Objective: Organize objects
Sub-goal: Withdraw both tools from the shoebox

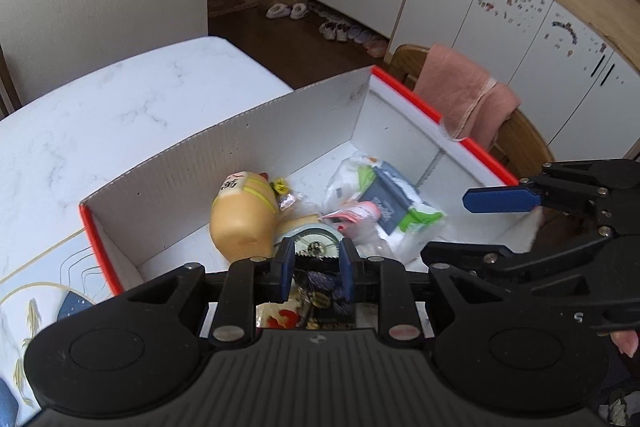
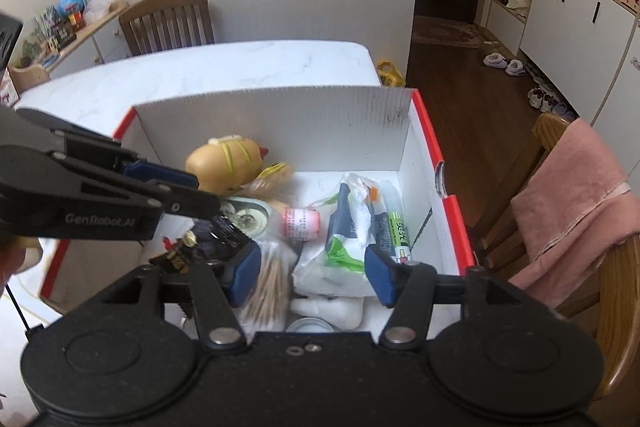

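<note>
A white box with a red rim [image 1: 312, 115] [image 2: 280, 115] stands on the marble table and holds several items: a yellow plastic toy [image 1: 244, 219] [image 2: 228, 163], a round tape dispenser [image 1: 316, 239] [image 2: 244, 215], a plastic bag of tissues [image 1: 384, 203] [image 2: 344, 239], a pink tube [image 2: 300, 223] and a bundle of toothpicks [image 2: 268, 283]. My left gripper [image 1: 316, 267] is inside the box, its jaws closed onto a dark comb-like item [image 1: 316, 259] [image 2: 228, 231]. My right gripper [image 2: 312, 275] is open above the bag; it also shows in the left wrist view [image 1: 460, 227].
A wooden chair with a pink towel [image 1: 464, 95] [image 2: 576, 195] stands right of the box. Another chair [image 2: 168, 19] is at the table's far side. White cabinets [image 1: 500, 7] and shoes [image 1: 352, 31] line the floor beyond.
</note>
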Tool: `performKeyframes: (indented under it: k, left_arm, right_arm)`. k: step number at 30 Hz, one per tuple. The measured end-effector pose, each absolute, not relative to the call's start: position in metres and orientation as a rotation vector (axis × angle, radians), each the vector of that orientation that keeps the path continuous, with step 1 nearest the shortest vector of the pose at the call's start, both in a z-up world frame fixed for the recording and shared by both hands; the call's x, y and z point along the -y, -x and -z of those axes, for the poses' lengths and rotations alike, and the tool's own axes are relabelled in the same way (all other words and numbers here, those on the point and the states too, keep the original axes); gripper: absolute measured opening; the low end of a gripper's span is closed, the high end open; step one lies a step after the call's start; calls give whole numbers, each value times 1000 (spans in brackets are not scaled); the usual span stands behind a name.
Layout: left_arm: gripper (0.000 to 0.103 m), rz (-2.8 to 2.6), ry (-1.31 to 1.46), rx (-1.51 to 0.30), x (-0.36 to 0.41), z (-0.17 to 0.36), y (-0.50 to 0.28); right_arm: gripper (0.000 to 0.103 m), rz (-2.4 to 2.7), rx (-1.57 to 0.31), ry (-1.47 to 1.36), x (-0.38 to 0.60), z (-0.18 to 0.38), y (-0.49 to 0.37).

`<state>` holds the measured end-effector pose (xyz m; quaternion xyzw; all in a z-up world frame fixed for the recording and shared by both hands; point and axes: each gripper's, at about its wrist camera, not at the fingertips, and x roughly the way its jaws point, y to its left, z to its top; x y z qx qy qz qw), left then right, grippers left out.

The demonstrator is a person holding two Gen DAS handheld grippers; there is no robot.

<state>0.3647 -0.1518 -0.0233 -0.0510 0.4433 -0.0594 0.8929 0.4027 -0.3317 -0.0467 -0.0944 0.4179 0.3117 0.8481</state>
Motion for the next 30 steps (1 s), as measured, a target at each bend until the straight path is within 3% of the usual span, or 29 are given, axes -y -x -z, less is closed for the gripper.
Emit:
performKeyframes:
  k: [3,4,5,11,14,24,30]
  left_arm:
    - [37,124,108,-889,152,15,-352]
    - [52,126,113,-878,151,12,-348]
    - [61,130,117,-864,151,9,-343]
    - [62,126,116,-809,148,-7,-316]
    - [67,117,119,-780,146,-14,-303]
    - [72,69,118,-698,135,-33,-265]
    - [87,50,126,-679,129,-36,-245]
  right_arm:
    - [58,-657,-864,181,334,39,-395]
    - [59,-657,-858,173,334,36,-392]
    - [59,-658,-854,163,336,33,-390]
    - [62,-665,-820,115,340,17,-371]
    - [64,-662,-800,104,341,10,-361]
    - [79,-671,-718,65,341,-4,-327]
    - [86,-679,-676,22,344,-8,-308]
